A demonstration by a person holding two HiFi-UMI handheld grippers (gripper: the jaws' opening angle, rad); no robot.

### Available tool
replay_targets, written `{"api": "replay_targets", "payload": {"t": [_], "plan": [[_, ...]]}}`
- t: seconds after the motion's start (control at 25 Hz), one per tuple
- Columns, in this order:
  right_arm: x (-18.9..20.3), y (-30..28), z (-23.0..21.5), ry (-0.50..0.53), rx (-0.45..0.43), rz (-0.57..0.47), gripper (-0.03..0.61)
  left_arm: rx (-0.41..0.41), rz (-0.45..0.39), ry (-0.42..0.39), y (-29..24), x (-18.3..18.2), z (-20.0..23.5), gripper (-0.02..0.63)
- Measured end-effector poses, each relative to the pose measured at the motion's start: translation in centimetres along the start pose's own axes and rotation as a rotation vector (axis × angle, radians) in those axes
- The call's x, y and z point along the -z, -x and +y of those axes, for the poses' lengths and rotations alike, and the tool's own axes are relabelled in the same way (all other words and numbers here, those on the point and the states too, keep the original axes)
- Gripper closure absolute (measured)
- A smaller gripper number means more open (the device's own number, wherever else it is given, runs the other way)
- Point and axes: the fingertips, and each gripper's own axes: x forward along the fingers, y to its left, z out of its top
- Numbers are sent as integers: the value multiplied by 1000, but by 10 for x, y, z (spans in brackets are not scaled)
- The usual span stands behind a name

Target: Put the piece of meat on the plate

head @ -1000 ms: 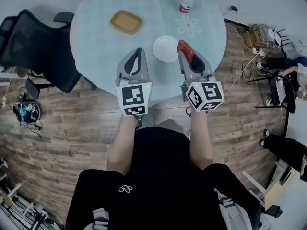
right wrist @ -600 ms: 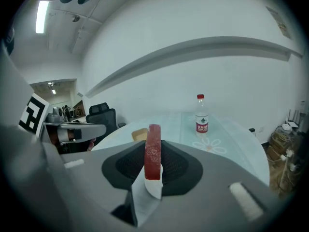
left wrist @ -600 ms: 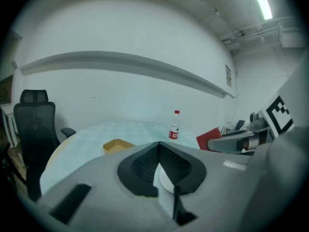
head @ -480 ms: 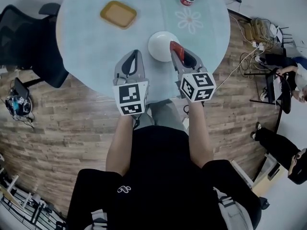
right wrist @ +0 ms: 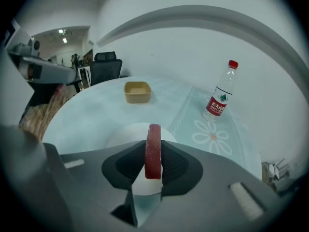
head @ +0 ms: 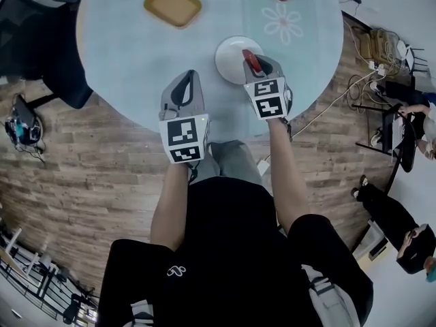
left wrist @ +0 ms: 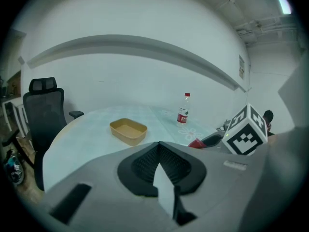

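Red slab of meat (right wrist: 153, 151) is pinched edge-on in the right gripper (head: 254, 61), whose jaws are set narrow and clamped on both flat faces of it, with the top end poking out past the tips. From the head view the meat sits over the right-hand part of the round white plate (head: 228, 58). Honestly can't tell if it's touching the plate or just hanging right above it.

The left gripper (left wrist: 158, 149) has its jaws closed together with nothing between them. It's over the near edge of the round pale blue table (head: 122, 53), just left of the plate and apart from it.

Further back on the table are a shallow tan rectangular tray (head: 172, 5) and a clear plastic water bottle with a red cap and label (right wrist: 219, 98), standing upright near a daisy print. A black office chair (left wrist: 43, 110) sits off to the left side.
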Motion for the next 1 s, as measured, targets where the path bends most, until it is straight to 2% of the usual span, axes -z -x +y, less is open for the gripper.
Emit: {"api": "replay_targets", "payload": {"t": [0.24,0.36,0.6,0.72,0.88,0.96,1.0], "plan": [[4,-19,-2,180,83,71,477,-4,14,12,1,8,4,612],[2,-22,2,214,94,80,476,-10,18,21,1,8,11,612],[1,-21,14,157,43,67,467,-26,7,33,4,4,22,612],[2,-21,24,123,-16,57,421,-21,1,36,5,1,23,612],[2,-21,32,53,-64,29,397,-15,-8,33,7,-4,22,612],[1,-22,39,14,-107,17,331,-14,-10,36,8,-5,22,612],[0,-22,42,2,-119,13,322,-14,-11,38,8,-6,23,612]]}}
